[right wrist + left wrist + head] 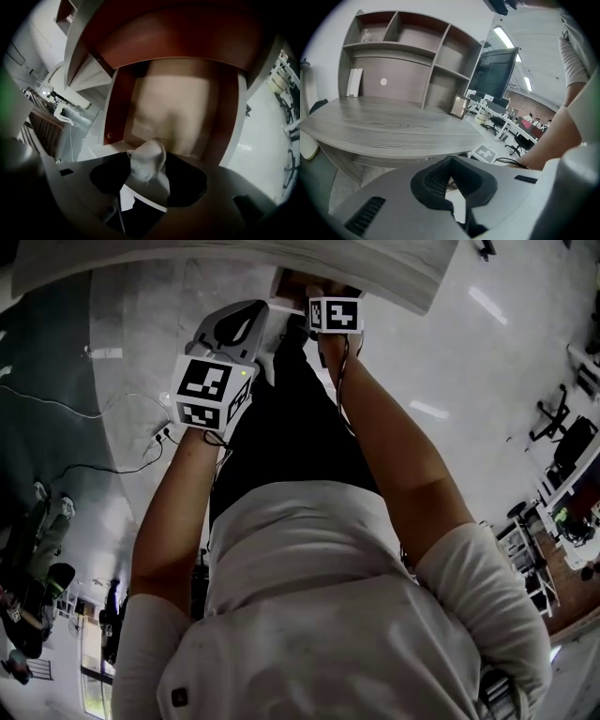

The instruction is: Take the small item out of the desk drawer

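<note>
The right tool (152,158) is clamped on the small item (144,168), which sticks up from between its dark pads. The item looks like a crumpled white pouch of cloth or paper, soft and wrinkled, with a rounded top and a frayed lower edge. It hangs just over the front edge of the open drawer (118,103), held clear of the drawer floor. The drawer is a shallow box with glossy red-brown walls and a pale, smooth bottom, set under the desk.

The left tool (451,180) has its jaws drawn together with nothing between them. Its body is smooth light-grey plastic with ribbed black pads. It is held off to the side, below the desk (393,126), apart from the drawer.

The desk has a grey wood-grain top with a curved front edge. On it stands an open shelf unit (408,51) of the same grey wood with brown backs. A small framed picture (459,107) leans near the unit's right end.
</note>
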### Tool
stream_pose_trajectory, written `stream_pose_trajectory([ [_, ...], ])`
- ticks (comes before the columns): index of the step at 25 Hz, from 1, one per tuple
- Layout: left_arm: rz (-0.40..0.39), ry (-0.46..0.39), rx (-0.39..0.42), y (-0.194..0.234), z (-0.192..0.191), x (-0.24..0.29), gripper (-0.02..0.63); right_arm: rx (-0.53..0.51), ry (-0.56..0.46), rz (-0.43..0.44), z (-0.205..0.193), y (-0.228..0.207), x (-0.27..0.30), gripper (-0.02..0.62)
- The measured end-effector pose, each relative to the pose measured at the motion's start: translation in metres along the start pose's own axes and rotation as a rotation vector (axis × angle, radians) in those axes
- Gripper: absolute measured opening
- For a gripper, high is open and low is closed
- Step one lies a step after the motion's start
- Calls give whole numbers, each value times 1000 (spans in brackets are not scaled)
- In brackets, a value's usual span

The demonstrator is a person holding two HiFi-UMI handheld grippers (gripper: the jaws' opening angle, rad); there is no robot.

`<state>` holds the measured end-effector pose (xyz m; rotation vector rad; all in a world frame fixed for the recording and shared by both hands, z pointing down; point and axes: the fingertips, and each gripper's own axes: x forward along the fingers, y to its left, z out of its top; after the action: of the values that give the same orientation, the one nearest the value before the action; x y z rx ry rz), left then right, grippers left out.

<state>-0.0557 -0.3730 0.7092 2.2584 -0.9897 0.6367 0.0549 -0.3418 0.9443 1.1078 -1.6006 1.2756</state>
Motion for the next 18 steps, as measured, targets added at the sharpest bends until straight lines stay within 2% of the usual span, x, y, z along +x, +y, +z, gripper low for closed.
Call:
stream_pose_trajectory([
  [4, 4, 0, -9, 3, -4, -6, 15, -34, 22, -13, 0, 5, 2, 198],
  [8, 11, -13, -14, 4, 1, -10, 15, -45, 12, -20, 0, 4, -3, 180],
  [13, 22, -31, -8, 4, 4, -22, 15, -46, -27, -12, -1, 10, -16, 173],
  [18, 29, -50, 5, -1, 10, -42, 15, -90, -86, 4, 6, 25, -44, 173],
])
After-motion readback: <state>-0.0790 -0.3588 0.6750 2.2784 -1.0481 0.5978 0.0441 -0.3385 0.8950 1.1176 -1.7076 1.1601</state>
